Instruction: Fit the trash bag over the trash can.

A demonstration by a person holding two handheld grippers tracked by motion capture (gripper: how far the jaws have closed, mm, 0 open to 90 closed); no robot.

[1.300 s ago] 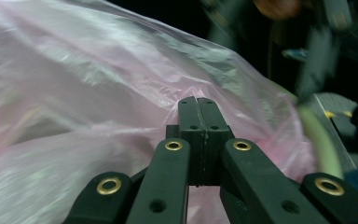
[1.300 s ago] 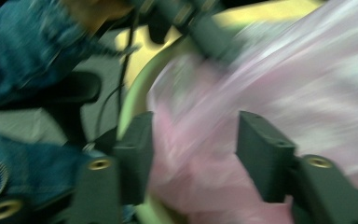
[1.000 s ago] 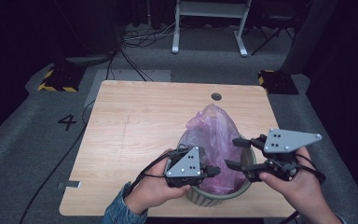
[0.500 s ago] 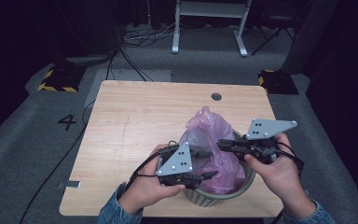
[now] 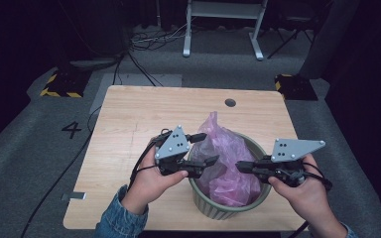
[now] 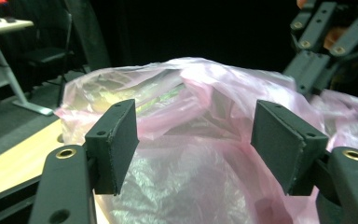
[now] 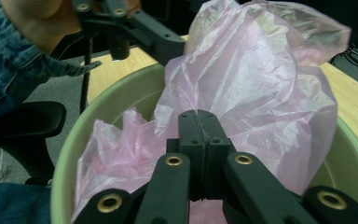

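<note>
A pale green round bin (image 5: 228, 210) stands on the wooden table (image 5: 144, 119) near its front edge. A crumpled pink plastic bag (image 5: 223, 158) sits in it and rises to a peak above the rim. My left gripper (image 5: 205, 149) is open at the bin's left rim. The bag's upper folds (image 6: 191, 107) lie just beyond its pads (image 6: 116, 144). My right gripper (image 5: 239, 166) is shut over the bin's right side, pointing left. Its tips (image 7: 198, 117) rest against the bag (image 7: 251, 79) inside the bin's rim (image 7: 107, 112), with no film visible between them.
A round cable hole (image 5: 230, 102) sits near the table's far edge. On the floor are a "4" marking (image 5: 72, 130), yellow-and-black striped blocks (image 5: 59, 85), cables, and a white frame's legs (image 5: 223, 29) at the back.
My right gripper has shut and moved left over the bin. The left gripper has lifted to the rim with its jaws spread.
</note>
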